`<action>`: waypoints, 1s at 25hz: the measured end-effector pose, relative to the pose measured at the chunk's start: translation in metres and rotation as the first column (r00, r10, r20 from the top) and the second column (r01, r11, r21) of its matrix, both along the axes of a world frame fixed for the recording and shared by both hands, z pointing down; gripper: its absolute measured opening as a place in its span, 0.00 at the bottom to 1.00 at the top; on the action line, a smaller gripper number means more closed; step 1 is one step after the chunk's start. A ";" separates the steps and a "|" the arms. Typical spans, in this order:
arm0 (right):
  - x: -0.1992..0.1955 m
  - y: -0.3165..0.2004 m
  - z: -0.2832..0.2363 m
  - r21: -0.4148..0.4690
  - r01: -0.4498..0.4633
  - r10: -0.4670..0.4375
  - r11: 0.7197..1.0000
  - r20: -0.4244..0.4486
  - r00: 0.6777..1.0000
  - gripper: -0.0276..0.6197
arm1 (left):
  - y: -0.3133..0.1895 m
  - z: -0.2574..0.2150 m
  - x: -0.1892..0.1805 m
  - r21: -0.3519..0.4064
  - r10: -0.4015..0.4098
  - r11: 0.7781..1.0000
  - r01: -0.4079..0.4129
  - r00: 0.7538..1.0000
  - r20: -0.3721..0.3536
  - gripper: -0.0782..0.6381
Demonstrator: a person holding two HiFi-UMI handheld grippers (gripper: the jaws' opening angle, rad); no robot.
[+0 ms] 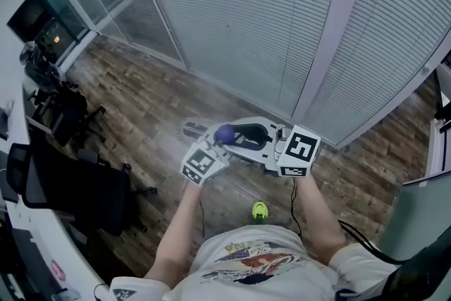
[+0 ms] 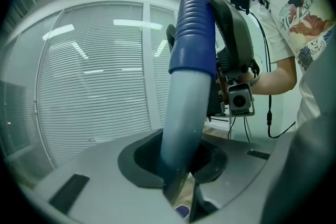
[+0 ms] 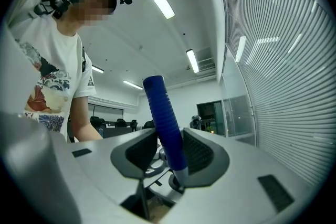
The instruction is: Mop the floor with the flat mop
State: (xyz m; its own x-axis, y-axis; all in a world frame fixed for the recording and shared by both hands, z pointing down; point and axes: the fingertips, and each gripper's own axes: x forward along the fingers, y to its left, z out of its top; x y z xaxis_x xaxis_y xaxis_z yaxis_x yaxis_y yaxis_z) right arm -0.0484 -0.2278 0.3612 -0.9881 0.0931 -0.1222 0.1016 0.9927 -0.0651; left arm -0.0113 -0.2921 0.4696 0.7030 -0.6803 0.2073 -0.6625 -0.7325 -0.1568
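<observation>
**A:** What's at the left of the head view?

**B:** A black mesh office chair (image 1: 77, 187), standing on the brown wood-pattern floor (image 1: 141, 102).

**A:** And in the middle?

**B:** The left gripper (image 1: 215, 147), grey plastic with a marker cube, meets the mop handle (image 1: 224, 134). That's a pale blue-grey tube capped by a ribbed dark blue grip. In the left gripper view its two pads are clamped on the pale tube, just below the grip.

**A:** And the other one?

**B:** The right gripper (image 1: 239, 137) sits just beside the left one, on its right. Its pads are closed on the ribbed blue grip, which stands tilted between them.

**A:** Where's the mop's head?

**B:** There's a pale blurred patch (image 1: 194, 129) on the floor, just left of the grippers. That might be it, but I can't say for sure.

**A:** And on the right?

**B:** White slatted blinds (image 1: 380, 32) fill the upper right.
</observation>
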 end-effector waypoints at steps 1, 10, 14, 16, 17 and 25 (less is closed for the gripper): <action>-0.004 0.009 0.002 0.004 -0.009 0.009 1.000 -0.010 1.000 0.27 | 0.009 0.001 -0.003 -0.003 0.008 1.000 -0.008 1.000 -0.005 0.20; -0.035 0.126 0.031 0.035 -0.095 0.097 0.995 -0.077 0.992 0.28 | 0.138 0.010 -0.033 0.032 0.122 0.991 -0.126 0.987 0.106 0.22; -0.056 0.178 0.048 0.034 -0.087 0.090 0.996 -0.112 0.990 0.29 | 0.186 0.029 -0.052 -0.006 0.127 0.992 -0.128 0.982 0.137 0.22; -0.065 0.201 0.057 0.043 -0.081 0.086 0.996 -0.145 0.986 0.29 | 0.207 0.040 -0.061 -0.034 0.121 0.993 -0.117 0.981 0.149 0.22; -0.070 0.213 0.062 0.050 -0.075 0.082 0.996 -0.161 0.984 0.29 | 0.218 0.044 -0.065 -0.044 0.120 0.992 -0.115 0.980 0.156 0.22; -0.095 0.297 0.099 0.035 -0.058 0.064 0.998 -0.196 0.978 0.31 | 0.295 0.077 -0.088 -0.075 0.083 0.995 -0.073 0.986 0.144 0.24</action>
State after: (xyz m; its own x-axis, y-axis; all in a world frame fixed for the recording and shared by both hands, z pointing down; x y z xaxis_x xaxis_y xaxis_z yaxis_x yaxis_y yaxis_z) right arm -0.1430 0.0690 0.4598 -0.9965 0.0323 0.0773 0.0286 0.9984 -0.0486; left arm -0.0996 0.0027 0.5464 0.7117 -0.6050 0.3569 -0.5767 -0.7934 -0.1949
